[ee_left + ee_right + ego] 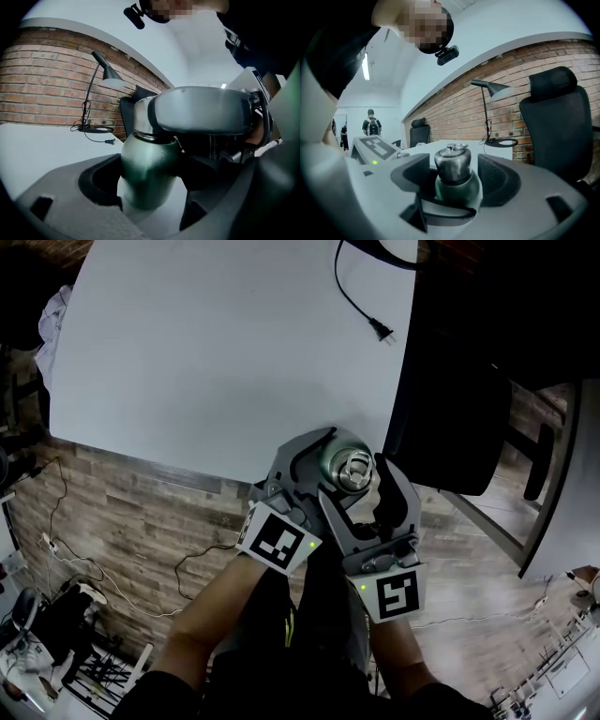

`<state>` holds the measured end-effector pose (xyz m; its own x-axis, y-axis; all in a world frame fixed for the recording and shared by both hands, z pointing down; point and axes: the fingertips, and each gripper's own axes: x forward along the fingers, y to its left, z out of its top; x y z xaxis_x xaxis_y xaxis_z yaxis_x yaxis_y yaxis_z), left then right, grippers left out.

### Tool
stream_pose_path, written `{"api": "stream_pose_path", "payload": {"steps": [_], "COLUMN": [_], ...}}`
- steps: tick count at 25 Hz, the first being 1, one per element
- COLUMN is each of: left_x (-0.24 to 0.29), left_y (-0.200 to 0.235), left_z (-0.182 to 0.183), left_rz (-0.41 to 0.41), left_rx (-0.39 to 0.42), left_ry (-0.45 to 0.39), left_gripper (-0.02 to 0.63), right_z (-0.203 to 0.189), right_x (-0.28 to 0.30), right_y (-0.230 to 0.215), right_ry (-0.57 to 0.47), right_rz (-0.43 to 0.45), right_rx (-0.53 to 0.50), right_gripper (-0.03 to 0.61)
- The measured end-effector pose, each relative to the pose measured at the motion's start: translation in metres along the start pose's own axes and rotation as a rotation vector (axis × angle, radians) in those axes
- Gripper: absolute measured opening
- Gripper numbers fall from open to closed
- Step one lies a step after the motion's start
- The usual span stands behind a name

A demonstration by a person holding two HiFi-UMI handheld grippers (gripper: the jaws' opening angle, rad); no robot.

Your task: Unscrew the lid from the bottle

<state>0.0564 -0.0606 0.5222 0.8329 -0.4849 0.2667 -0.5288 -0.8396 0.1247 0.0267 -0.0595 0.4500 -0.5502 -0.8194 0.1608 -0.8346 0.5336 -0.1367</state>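
Observation:
A dark green metal bottle (150,173) with a steel lid (354,468) stands at the near edge of the white table (216,352). My left gripper (150,187) is shut on the bottle's body, whose shoulders sit in both pad hollows. My right gripper (453,176) straddles the lid (452,163) from the other side. It is open: a thin strip of table shows between the lid and its right pad (497,180). In the head view both grippers crowd the bottle and hide its body. In the left gripper view a grey right jaw covers the lid.
A black power cord with a plug (380,331) lies at the table's far right. A black office chair (450,427) stands just right of the bottle. A desk lamp (490,86) stands before the brick wall. Cables run over the wood floor (141,521). A person (371,125) stands far off.

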Motion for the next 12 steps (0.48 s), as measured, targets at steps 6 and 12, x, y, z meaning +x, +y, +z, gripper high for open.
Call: {"api": "stream_pose_path", "payload": {"steps": [6,12], "left_x": [0.0002,-0.0002], "left_y": [-0.0006,-0.0003], "left_z": [-0.0002,-0.0001], "left_rz": [-0.003,-0.001], "left_rx": [0.004,-0.002], "left_ry": [0.001,0.001], "left_gripper": [0.374,0.374], "right_z": [0.0026,0.0008], "right_x": [0.006,0.0074], "right_y": [0.0006,0.0046], "right_ry": [0.001,0.027], "right_rz": [0.001,0.07], "right_rx": [-0.035,-0.111], "right_gripper": [0.313,0.267]}}
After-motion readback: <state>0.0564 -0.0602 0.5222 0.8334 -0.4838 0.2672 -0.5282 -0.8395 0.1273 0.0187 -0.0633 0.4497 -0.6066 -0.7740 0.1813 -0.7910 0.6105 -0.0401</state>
